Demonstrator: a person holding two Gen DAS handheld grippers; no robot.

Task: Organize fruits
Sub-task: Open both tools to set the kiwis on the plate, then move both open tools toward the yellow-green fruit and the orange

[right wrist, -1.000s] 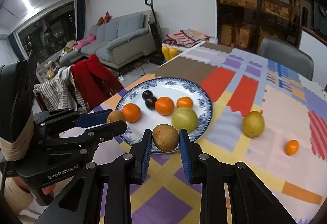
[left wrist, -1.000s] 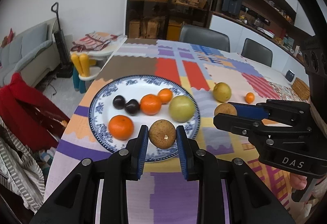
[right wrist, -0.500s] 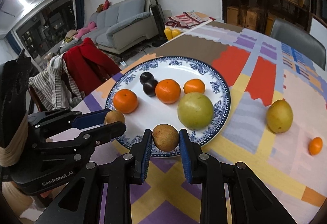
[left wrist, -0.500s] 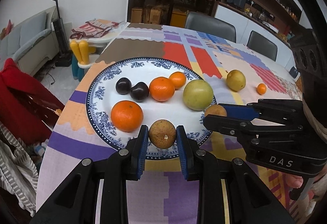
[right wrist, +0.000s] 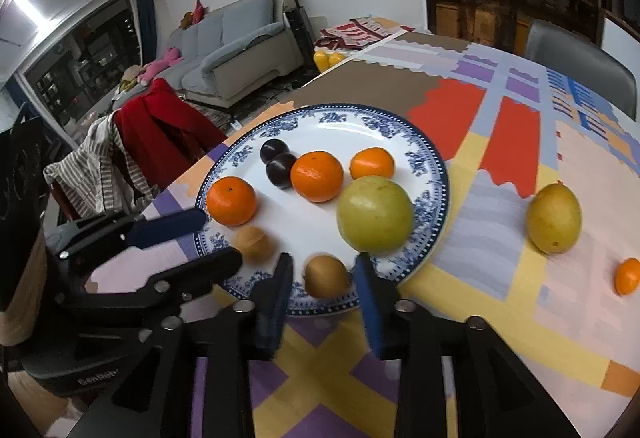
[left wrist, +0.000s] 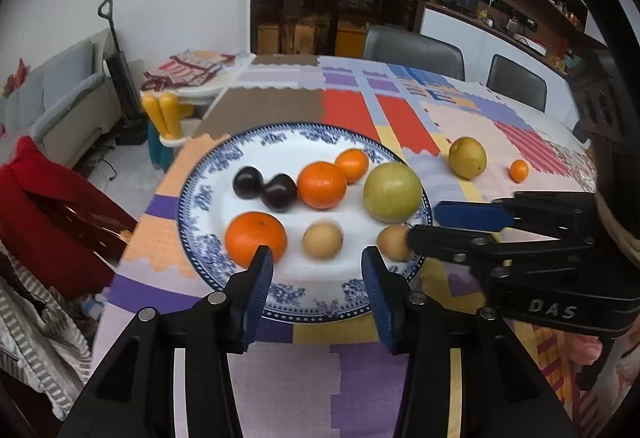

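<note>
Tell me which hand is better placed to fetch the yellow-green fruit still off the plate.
Right, probably. The yellow-green fruit lies on the tablecloth on the right gripper's side of the plate. Both grippers' jaws are opening over brown fruits, and the left gripper would have to cross the right one.

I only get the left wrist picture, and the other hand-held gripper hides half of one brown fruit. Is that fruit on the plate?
Observer: Yes. In the right wrist view the brown fruit rests at the plate's near edge, by its blue rim.
Child: Is the gripper squeezing it?
Observer: No. The right hand-held gripper is opening its jaws around it, and a gap shows beside the fruit.
Child: Anything fun on the sofa?
Observer: A pink soft toy lies on the grey sofa.
</note>
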